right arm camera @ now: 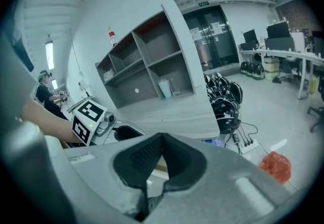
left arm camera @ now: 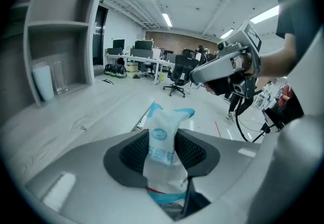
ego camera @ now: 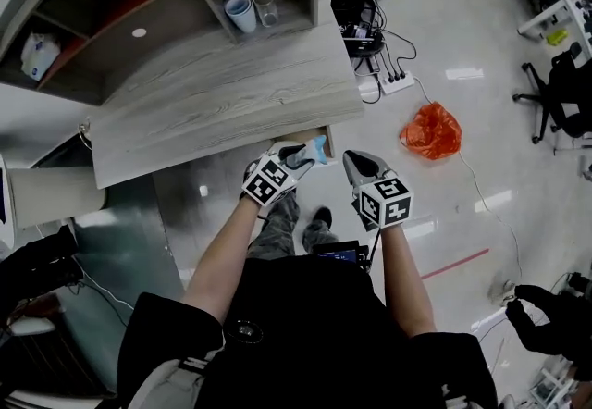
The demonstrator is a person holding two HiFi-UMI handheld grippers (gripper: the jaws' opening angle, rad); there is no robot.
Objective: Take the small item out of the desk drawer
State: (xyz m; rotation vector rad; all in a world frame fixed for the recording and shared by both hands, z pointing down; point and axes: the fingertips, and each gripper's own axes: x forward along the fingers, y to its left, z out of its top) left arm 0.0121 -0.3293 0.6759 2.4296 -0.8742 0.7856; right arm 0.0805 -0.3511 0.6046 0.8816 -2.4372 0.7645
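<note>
Between the jaws of the left gripper (left arm camera: 163, 151), a small white packet (left arm camera: 162, 132) with blue ends is pinched, and its upper end sticks out past the jaw tips. Beyond and below those jaws, the edge of the wooden table (ego camera: 213, 102) and the open drawer (ego camera: 301, 135) are seen, with the packet held outside the drawer. Just beside the left gripper, the right gripper (right arm camera: 161, 156) is held with its jaws pressed together and nothing between them. Past its jaws, a shelf unit (right arm camera: 147, 66) is seen.
</note>
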